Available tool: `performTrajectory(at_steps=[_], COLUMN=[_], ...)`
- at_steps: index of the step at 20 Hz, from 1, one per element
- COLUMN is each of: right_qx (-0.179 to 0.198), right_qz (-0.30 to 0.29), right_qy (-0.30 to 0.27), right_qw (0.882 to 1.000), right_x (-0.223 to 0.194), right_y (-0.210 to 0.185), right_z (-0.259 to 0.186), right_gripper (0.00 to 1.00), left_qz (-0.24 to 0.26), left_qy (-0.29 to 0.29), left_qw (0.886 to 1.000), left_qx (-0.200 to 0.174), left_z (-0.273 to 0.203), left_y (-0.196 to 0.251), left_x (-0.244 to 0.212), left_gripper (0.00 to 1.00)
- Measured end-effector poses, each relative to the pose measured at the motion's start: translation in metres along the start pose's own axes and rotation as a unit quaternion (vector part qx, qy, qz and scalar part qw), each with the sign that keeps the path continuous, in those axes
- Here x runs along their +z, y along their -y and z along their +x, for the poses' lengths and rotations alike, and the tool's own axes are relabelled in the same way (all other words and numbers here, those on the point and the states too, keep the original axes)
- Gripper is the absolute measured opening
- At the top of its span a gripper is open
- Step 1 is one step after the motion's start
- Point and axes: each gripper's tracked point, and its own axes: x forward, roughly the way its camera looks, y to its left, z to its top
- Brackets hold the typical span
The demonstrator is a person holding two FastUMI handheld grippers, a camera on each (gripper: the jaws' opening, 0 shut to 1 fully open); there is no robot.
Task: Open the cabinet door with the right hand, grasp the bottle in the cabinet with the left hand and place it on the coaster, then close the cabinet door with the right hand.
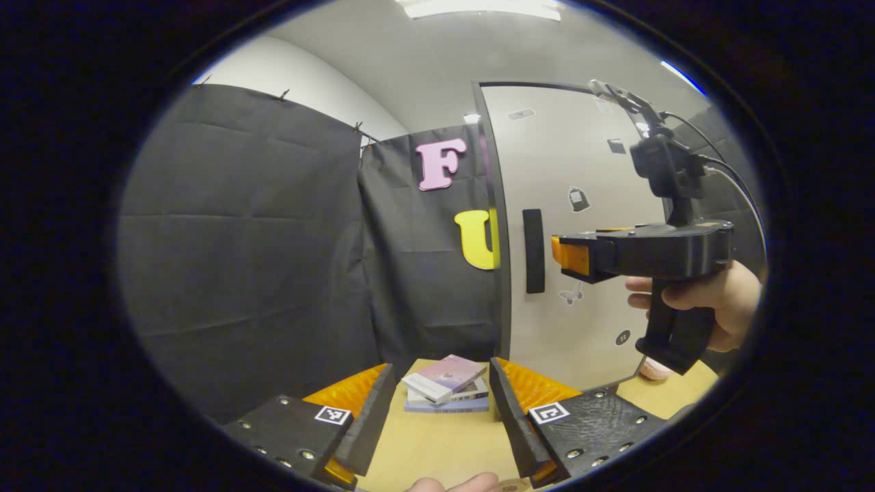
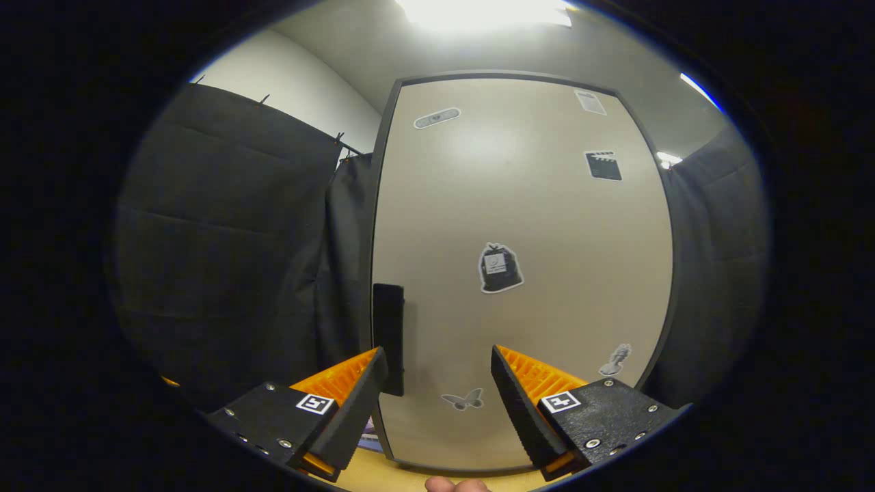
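The beige cabinet door [image 2: 519, 225] stands closed, with several stickers on it and a black vertical handle [image 2: 388, 338] near its left edge. My right gripper [image 2: 437, 389] is open close in front of the door, its left finger just beside the handle's lower end. In the left gripper view a hand holds the right gripper [image 1: 571, 258] level, its tips a little right of the handle [image 1: 534, 251]. My left gripper [image 1: 441, 410] hangs open and empty over the wooden table [image 1: 437, 444]. The door hides whatever is inside the cabinet.
A small stack of books [image 1: 448, 388] lies on the table ahead of the left gripper, by the cabinet's left corner. A pale pinkish object [image 1: 656, 370] sits on the table below the right hand. Black cloth walls close off the left and back.
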Motion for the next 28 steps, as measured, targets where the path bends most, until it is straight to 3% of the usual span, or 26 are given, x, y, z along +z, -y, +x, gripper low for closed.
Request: performTrajectory(at_steps=[2, 7, 9, 11, 12, 14, 21, 28], right_qx=[0.006, 0.014, 0.028, 0.022, 0.019, 0.021, 0.054, 0.094], right_qz=[-0.004, -0.008, -0.011, -0.006, -0.003, -0.004, -0.018, -0.022], right_qy=[-0.005, -0.021, -0.04, -0.06, -0.062, -0.066, -0.074, -0.08], right_qw=[1.0, 1.0, 0.999, 0.998, 0.998, 0.998, 0.996, 0.992], right_x=[-0.007, -0.024, -0.033, -0.041, -0.041, -0.04, -0.042, -0.038], right_y=[-0.014, -0.034, -0.044, -0.041, -0.039, -0.041, -0.041, -0.047], right_z=[0.016, 0.052, 0.057, 0.063, 0.064, 0.062, 0.056, 0.036], right_gripper=[0.95, 0.95, 0.9, 0.64, 0.4, 0.31, 0.22, 0.23], left_qz=[-0.003, -0.001, 0.001, -0.002, -0.004, -0.007, -0.01, -0.013], left_qy=[-0.011, -0.026, -0.03, -0.032, -0.034, -0.034, -0.031, -0.032], left_qw=[1.0, 0.999, 0.999, 0.999, 0.999, 0.999, 0.999, 0.999], left_qx=[0.008, 0.022, 0.025, 0.027, 0.028, 0.029, 0.021, 0.01], left_z=[-0.003, -0.004, -0.005, -0.003, 0.0, 0.001, 0.022, 0.004], left_y=[-0.008, -0.026, -0.027, -0.035, -0.039, -0.041, -0.037, -0.028], left_x=[-0.011, -0.032, -0.035, -0.038, -0.039, -0.041, -0.039, -0.038], left_gripper=[0.76, 0.79, 0.79, 0.76, 0.79, 0.79, 0.79, 0.79])
